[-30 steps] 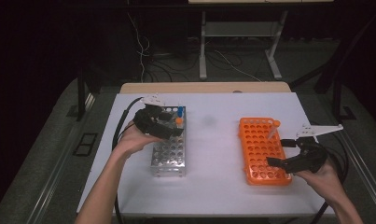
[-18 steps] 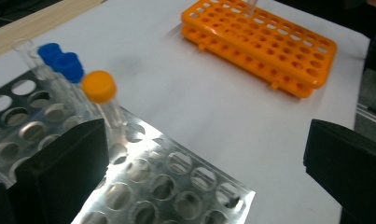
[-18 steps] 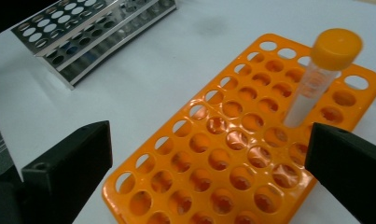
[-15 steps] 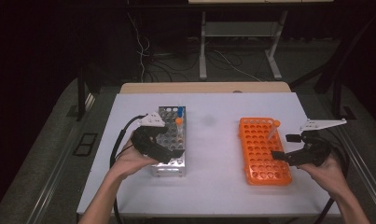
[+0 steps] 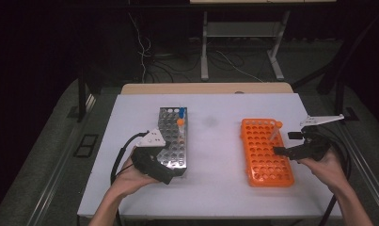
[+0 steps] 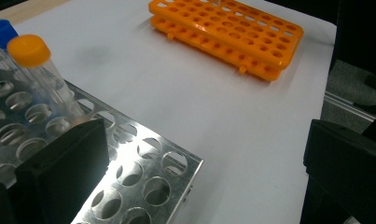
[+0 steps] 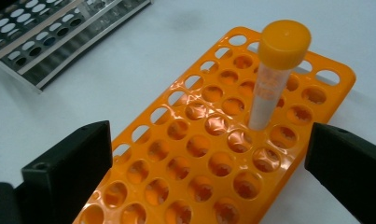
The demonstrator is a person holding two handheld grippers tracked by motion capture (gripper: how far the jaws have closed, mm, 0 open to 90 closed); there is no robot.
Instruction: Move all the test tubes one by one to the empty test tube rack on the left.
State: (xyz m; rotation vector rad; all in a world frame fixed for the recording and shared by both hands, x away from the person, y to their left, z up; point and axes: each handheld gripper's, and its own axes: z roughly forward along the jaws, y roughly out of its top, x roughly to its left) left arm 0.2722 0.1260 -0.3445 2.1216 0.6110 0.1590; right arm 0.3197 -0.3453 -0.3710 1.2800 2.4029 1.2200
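No writing legible. Left claw (image 5: 170,162) hovering spread over metal rack (image 5: 174,136); right claw (image 5: 280,149) spread beside orange-capped tube (image 7: 274,74) in orange rack (image 5: 264,151).

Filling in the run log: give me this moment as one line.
left gripper: open, over metal rack | right gripper: open, beside orange rack | orange-capped tube: standing in orange rack

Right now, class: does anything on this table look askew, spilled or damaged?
Only slightly: the orange-capped tube in the orange rack leans instead of standing straight, and the metal rack sits a little skewed on the table. Nothing looks spilled or broken.
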